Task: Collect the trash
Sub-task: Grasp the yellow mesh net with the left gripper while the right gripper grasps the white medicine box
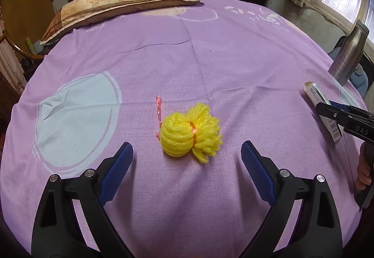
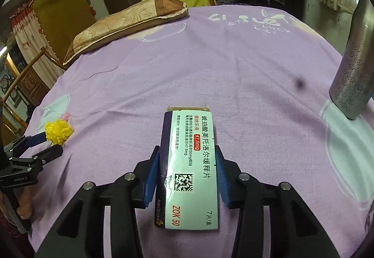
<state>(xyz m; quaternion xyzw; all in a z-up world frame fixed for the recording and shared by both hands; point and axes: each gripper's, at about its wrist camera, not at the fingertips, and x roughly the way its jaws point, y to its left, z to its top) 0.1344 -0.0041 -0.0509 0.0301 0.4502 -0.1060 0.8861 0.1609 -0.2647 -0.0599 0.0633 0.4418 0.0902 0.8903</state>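
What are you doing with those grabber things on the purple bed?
A person is picking up trash off the bed sheet with a hand-held gripper in each hand. The right hand-held gripper has its blue pads closed against both sides of a medicine box. The left hand-held gripper is open just in front of a yellow foam net, not touching it.

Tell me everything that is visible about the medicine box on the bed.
The medicine box is a flat, long carton that looks like thin cardboard. Its pale top face carries printed Chinese text, a red dose label, a square code and "ZOK 50"; the side is dark purple. It lies flat on the purple sheet, long axis pointing away from the right claw, whose blue pads sit against its two long sides. Its far end flap looks slightly open.
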